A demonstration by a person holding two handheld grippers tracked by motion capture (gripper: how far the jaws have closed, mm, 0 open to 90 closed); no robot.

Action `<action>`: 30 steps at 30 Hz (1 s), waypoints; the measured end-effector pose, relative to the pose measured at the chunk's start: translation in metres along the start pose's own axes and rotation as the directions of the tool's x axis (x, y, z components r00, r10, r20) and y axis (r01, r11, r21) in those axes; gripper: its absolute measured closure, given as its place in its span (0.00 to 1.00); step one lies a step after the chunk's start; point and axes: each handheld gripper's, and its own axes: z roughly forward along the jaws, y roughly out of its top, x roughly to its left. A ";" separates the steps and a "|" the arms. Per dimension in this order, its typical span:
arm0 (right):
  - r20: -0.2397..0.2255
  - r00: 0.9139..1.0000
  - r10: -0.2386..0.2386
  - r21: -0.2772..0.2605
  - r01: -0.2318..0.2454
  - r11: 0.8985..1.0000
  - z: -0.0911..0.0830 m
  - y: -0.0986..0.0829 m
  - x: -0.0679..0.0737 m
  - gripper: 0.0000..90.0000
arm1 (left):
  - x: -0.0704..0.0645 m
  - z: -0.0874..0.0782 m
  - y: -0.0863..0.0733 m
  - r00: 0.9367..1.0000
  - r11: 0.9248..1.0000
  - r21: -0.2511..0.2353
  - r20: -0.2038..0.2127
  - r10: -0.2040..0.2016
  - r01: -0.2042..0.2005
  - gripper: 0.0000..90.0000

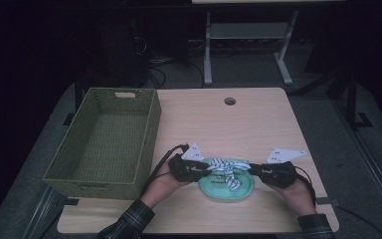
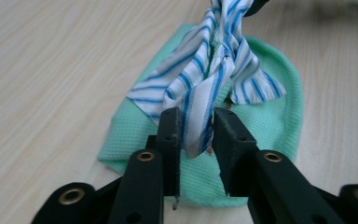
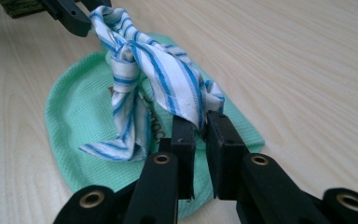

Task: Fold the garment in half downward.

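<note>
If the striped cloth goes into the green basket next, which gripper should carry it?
Probably left: the left gripper sits beside the basket and already pinches the striped cloth.

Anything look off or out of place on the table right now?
Only the blue-and-white striped cloth: it is twisted into a bunch, not flat, stretched between the left claw and right claw above the mint-green textured cloth. The green woven basket sits squarely.

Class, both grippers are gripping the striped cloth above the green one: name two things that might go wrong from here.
1. The striped cloth is pinched only at thin edges by the left gripper and right gripper; pulling apart may slip it free.
2. Its hanging tail touches the green cloth, which could drag along.
</note>
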 end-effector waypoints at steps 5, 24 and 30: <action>-0.007 1.000 0.002 0.001 -0.002 1.000 -0.003 -0.004 0.003 0.88 | -0.006 -0.004 -0.002 1.000 1.000 -0.010 0.004 -0.006 0.007 0.72; 0.025 0.995 0.093 -0.040 -0.092 0.995 -0.025 0.007 -0.007 0.97 | 0.005 -0.034 0.003 0.995 0.993 -0.074 -0.030 -0.098 0.096 0.84; 0.021 0.997 0.074 -0.048 -0.073 0.996 -0.018 0.023 -0.016 1.00 | 0.019 -0.027 0.013 0.993 0.993 -0.055 -0.039 -0.107 0.105 1.00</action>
